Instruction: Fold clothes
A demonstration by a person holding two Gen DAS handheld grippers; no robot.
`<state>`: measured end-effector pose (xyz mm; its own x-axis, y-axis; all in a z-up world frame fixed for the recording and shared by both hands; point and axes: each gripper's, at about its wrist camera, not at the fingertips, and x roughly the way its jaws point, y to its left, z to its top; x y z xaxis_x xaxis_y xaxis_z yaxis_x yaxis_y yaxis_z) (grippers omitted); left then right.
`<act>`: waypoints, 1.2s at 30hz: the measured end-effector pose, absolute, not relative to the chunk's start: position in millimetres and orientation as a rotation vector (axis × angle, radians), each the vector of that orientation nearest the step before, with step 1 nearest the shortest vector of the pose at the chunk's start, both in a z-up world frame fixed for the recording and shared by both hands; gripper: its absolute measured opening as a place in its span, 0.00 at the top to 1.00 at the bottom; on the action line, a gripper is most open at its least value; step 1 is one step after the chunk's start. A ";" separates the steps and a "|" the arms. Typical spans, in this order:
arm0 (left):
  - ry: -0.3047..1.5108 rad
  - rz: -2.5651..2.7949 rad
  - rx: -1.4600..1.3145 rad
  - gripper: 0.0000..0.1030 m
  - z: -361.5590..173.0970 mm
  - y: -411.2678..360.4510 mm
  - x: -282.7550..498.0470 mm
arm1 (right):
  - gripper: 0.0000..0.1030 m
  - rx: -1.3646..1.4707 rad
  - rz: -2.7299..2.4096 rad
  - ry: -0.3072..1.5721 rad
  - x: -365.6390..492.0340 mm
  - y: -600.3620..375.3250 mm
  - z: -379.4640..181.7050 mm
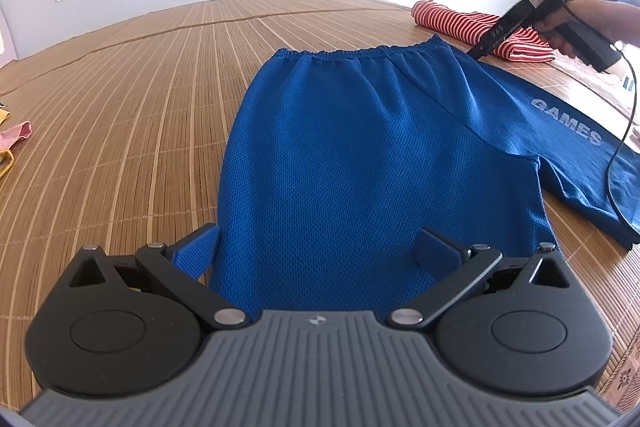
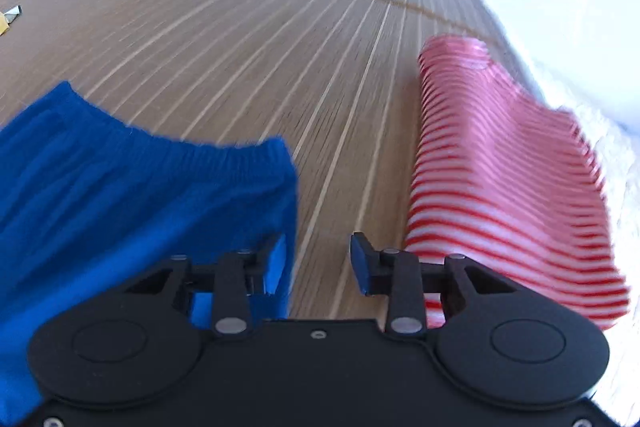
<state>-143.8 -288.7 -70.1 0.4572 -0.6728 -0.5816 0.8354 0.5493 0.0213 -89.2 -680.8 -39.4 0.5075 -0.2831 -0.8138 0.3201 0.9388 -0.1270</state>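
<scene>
Item: blue mesh shorts, one pair, spread flat on the bamboo mat, waistband away from us, one leg marked GAMES reaching toward the right.

Left gripper: fingers wide apart, over the near hem, holding nothing. Right gripper: fingers part-way open, nothing between them but bare mat, just beside the waistband's right corner; its left finger overlaps the fabric edge.

Risks, as we judge them:
- Right fingers closing on mat instead of the corner, since the gap sits beside the cloth.
- Catching the red-and-white striped garment, which lies near on the right.
- Mesh slipping or bunching if only one layer is pinched.

Count: shorts, one; striped garment, one, folded; grippers, two; small cloth pieces at the left edge, number unclear.
</scene>
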 end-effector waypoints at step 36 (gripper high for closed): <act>0.521 -0.927 0.383 0.00 -71.9 -302.2 -159.3 | 0.87 0.075 -0.454 0.685 -278.9 -572.7 -60.4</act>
